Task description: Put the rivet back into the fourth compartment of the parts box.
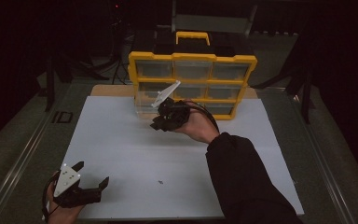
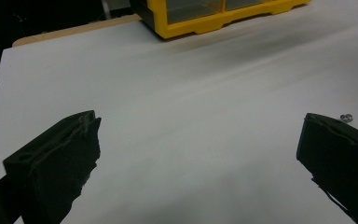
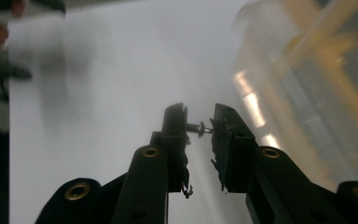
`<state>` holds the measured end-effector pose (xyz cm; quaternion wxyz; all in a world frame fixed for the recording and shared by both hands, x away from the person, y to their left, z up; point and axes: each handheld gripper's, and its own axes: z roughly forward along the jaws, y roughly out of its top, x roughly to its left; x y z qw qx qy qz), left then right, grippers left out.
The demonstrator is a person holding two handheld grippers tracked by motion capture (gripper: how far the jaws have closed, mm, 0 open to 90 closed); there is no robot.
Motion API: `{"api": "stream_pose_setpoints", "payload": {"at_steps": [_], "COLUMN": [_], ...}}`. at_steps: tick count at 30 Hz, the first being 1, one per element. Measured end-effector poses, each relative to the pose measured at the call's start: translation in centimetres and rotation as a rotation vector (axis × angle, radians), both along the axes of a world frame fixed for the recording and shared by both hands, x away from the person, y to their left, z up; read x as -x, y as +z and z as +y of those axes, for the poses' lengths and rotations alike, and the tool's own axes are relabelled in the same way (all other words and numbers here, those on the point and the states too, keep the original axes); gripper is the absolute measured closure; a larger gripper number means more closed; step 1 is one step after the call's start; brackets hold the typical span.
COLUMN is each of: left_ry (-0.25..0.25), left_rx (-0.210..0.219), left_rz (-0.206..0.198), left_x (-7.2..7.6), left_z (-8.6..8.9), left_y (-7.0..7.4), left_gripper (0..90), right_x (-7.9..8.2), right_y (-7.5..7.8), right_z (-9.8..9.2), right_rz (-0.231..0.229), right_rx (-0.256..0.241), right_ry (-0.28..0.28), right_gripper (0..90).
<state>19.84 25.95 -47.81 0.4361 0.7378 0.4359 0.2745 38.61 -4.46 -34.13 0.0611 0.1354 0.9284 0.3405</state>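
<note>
- Right gripper [image 1: 161,122] raised over the far middle of the white table [image 1: 121,140], just before the yellow organizer [image 1: 192,84] with clear drawers.
- In the right gripper view, jaws drawn narrow and pinching a small metal screw [image 3: 200,128] crosswise between the tips; organizer blurred at the right.
- Left gripper [image 1: 92,177] low at the near left corner of the table, jaws spread wide, nothing between them.
- Small dark bit [image 1: 160,182] lying loose on the table near the front middle; seen as a tiny metal ring [image 2: 347,117] just beside one left jaw in the left gripper view.
</note>
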Motion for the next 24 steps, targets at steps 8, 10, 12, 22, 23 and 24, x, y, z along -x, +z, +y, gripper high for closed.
{"api": "stream_pose_setpoints", "payload": {"at_steps": [8, 10, 12, 22, 23, 24], "left_ry": [-0.001, -0.001, -0.002, -0.002, -0.002, -0.001], "left_rx": [-0.001, -0.002, -0.003, 0.0, 0.002, 0.002], "left_rz": [-0.001, 0.0, -0.001, -0.002, -0.003, -0.002], "left_x": [0.0, 0.0, 0.0, 0.0, 0.0, 0.0], "left_z": [0.0, 0.0, 0.0, 0.0, 0.0, 0.0], "left_y": [0.0, 0.0, 0.0, 0.0, 0.0, 0.0], "left_gripper": [0.0, 0.0, 0.0, 0.0, 0.0, 0.0], "right_x": [-1.2, -1.5, -1.9, -2.9, -2.8, -2.8], "right_y": [1.5, 1.7, 1.8, 1.5, 1.5, 1.5], "right_z": [-1.2, -1.4, -1.6, -1.4, -1.3, -1.3], "right_rz": [-0.063, -0.079, -0.078, -0.1, -0.119, -0.114], "right_rx": [-0.143, -0.164, -0.19, -0.192, -0.19, -0.19], "right_ry": [-0.126, -0.166, -0.207, -0.274, -0.277, -0.277], "right_gripper": [75.0, 75.0, 75.0, 50.4, 41.4, 35.0]}}
